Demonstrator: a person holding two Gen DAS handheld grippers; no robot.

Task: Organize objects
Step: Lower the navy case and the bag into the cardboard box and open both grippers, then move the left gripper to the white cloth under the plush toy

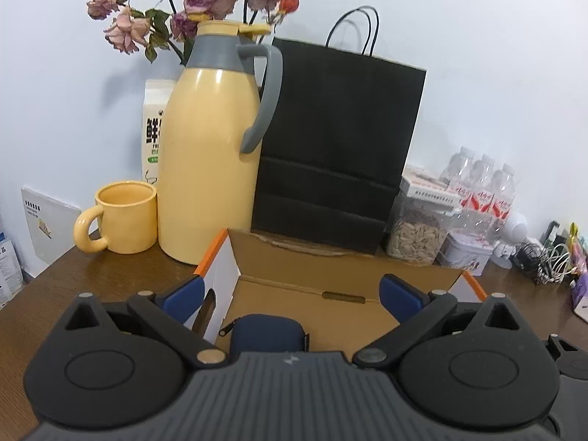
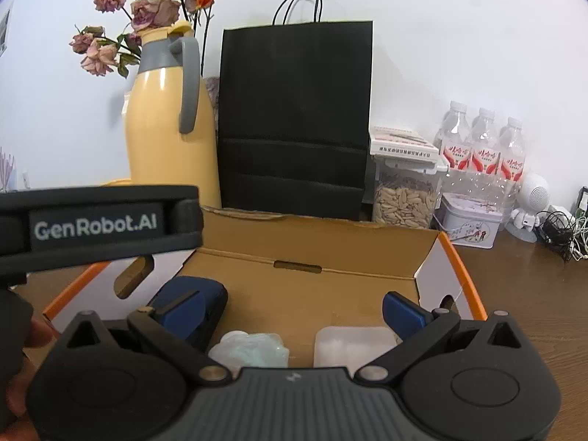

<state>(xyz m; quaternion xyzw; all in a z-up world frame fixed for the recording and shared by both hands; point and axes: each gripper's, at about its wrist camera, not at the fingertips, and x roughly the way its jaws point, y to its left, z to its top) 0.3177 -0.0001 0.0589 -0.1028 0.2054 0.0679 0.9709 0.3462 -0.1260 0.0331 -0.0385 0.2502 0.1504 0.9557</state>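
Note:
An open cardboard box [image 1: 330,268] with orange edges stands on the brown table right in front of both grippers. My left gripper [image 1: 292,294] hangs open over the box's left end, above a navy zip pouch [image 1: 266,332] that lies on the box floor, with nothing between its blue pads. My right gripper [image 2: 292,308] is open over the same box [image 2: 312,246], nothing between its fingers. Below it lie a crumpled pale plastic bag [image 2: 250,349] and a white translucent container [image 2: 352,341]. The navy pouch [image 2: 209,301] lies to their left. The left gripper's black body [image 2: 95,224] crosses the left side.
Behind the box stand a yellow thermos jug [image 1: 209,154], a yellow mug [image 1: 125,217], a milk carton [image 1: 154,125], dried roses [image 1: 205,0] and a black paper bag [image 1: 338,147]. To the right are a seed jar [image 2: 404,198], water bottles [image 2: 481,147], a tin [image 2: 470,224] and cables [image 2: 558,228].

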